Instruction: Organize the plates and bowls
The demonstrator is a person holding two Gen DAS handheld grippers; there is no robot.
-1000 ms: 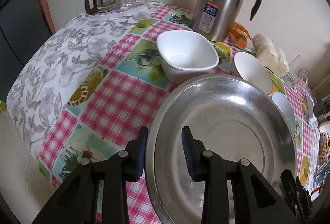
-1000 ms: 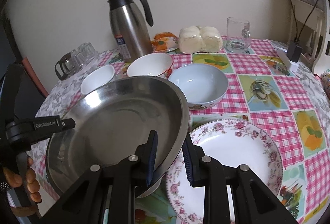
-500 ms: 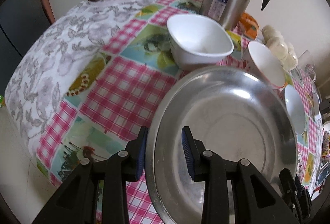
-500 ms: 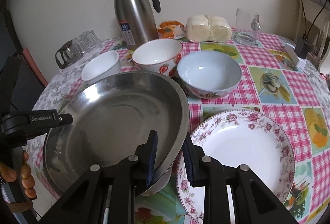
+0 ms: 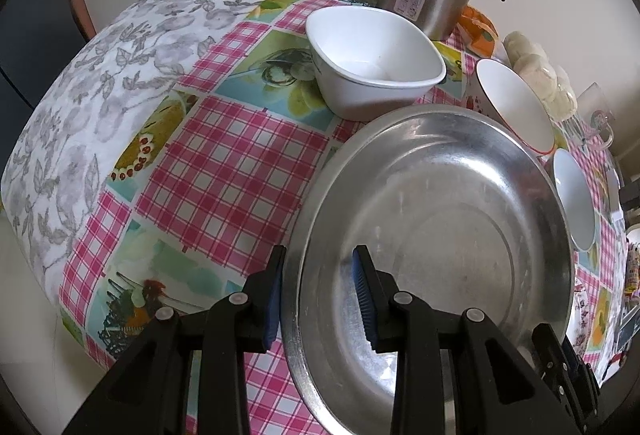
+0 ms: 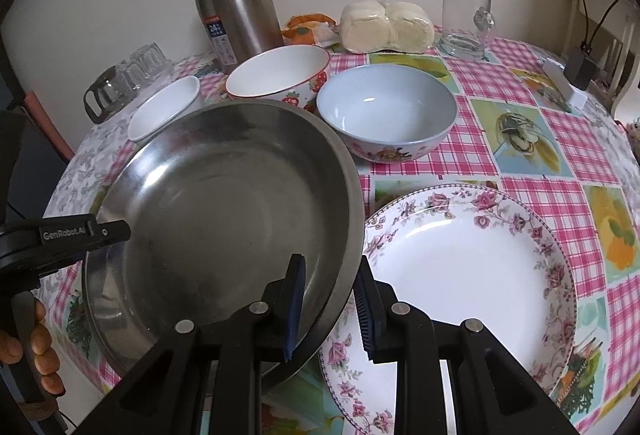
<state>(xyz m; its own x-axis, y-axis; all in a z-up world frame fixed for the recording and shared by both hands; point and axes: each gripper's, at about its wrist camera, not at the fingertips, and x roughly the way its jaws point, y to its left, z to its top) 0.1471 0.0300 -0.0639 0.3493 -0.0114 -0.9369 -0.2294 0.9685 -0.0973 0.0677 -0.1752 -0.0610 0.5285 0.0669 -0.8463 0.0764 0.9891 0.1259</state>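
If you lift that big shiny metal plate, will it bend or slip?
The metal plate looks like rigid steel, so it probably won't bend. Its polished, sloped rim seems slippery, which may be why the left tool and the right tool each straddle an edge. It looks thin, so likely light for its width, and unlike the flowered plate, unlikely to break.

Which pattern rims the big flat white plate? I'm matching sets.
Pink roses with grey-purple leaves circle the white ceramic plate; clearest in the right wrist view.

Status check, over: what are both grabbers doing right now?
Left gripper and right gripper straddle steel pan rim, opposite sides. Floral plate close beside it.
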